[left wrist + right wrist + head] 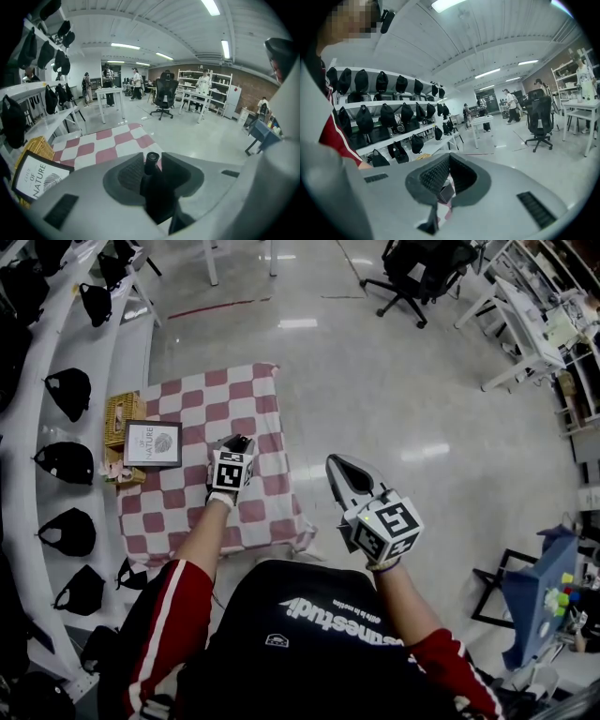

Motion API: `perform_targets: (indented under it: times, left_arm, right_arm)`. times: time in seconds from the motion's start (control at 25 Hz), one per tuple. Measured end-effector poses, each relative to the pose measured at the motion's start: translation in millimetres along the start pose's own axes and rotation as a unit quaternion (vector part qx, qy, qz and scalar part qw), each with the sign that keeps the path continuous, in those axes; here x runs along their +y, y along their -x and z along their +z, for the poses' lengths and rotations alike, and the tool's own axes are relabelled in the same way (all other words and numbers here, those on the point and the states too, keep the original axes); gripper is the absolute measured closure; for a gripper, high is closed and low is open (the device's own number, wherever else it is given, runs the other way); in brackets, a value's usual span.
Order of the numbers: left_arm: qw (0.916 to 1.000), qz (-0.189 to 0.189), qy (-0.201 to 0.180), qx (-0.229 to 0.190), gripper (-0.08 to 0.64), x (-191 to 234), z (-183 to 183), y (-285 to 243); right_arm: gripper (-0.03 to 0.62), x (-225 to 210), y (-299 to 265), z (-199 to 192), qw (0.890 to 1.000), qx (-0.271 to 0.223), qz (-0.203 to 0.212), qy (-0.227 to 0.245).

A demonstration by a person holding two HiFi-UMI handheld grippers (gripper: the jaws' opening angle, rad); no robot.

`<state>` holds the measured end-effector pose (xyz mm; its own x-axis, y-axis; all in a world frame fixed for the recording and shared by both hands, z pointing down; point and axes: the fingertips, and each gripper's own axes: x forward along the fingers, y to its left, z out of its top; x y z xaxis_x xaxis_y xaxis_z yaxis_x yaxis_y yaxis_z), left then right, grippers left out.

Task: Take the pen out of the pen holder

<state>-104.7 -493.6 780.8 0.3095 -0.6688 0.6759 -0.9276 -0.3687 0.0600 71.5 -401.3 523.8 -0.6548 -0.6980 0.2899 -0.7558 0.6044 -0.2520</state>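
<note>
Pen (151, 158) is black, with a round cap end that has a small ring on top. It stands upright right between the jaws of the left hand-held gripper (239, 441). Lower down it runs into a wider black shape, probably the pen holder (158, 201), but I can't tell where one ends and the other starts. The jaws sit apart on either side of the pen tip, and the pads don't look pressed onto it. From the head view, that puts it on the right half of the bench (262, 395), about midway along, over the red-and-white checks.

Count-wise there's one pen, one holder if that's what the black shape is, and two hand-held grippers. Over at the left edge of the bench there's one framed print (153, 444) with "NATURE" on it, lying against one wicker basket (122, 413).

The right hand-held gripper (449, 157) is off past the right edge of the bench, over the floor (394, 399). Its jaws are together at the tips with nothing in them. One black office chair (412, 277) is further out on the floor.
</note>
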Motion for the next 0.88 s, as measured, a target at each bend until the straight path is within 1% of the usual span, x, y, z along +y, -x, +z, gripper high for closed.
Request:
perform_targets:
  times: [0.04, 0.12, 0.48, 0.68, 0.88]
  left_arm:
    - [1.0, 0.005, -0.006, 0.001, 0.468, 0.8, -0.2, 0.1]
    - [0.9998, 0.011, -0.014, 0.001, 0.481, 2.5, -0.1, 0.1]
    - [0.999, 0.017, -0.041, 0.0, 0.486, 0.2, 1.6, 3.0]
    - [0.999, 0.022, -0.039, -0.009, 0.486, 1.6, 5.4, 9.1]
    - [0.999, 0.022, -0.029, -0.025, 0.486, 5.5, 13.6, 20.0]
  right_arm:
    - [0.592, 0.2, 0.5, -0.1, 1.0, 0.0, 0.0, 0.0]
    - [0.592, 0.6, 2.0, -1.3, 1.0, 0.001, 0.0, -0.001]
    - [0.592, 1.5, 10.4, -2.6, 1.0, -0.003, -0.004, 0.001]
    - [0.592, 1.8, 13.3, -4.9, 1.0, -0.002, -0.007, -0.003]
    - [0.592, 10.2, 14.8, 2.2, 1.0, -0.009, -0.006, 0.003]
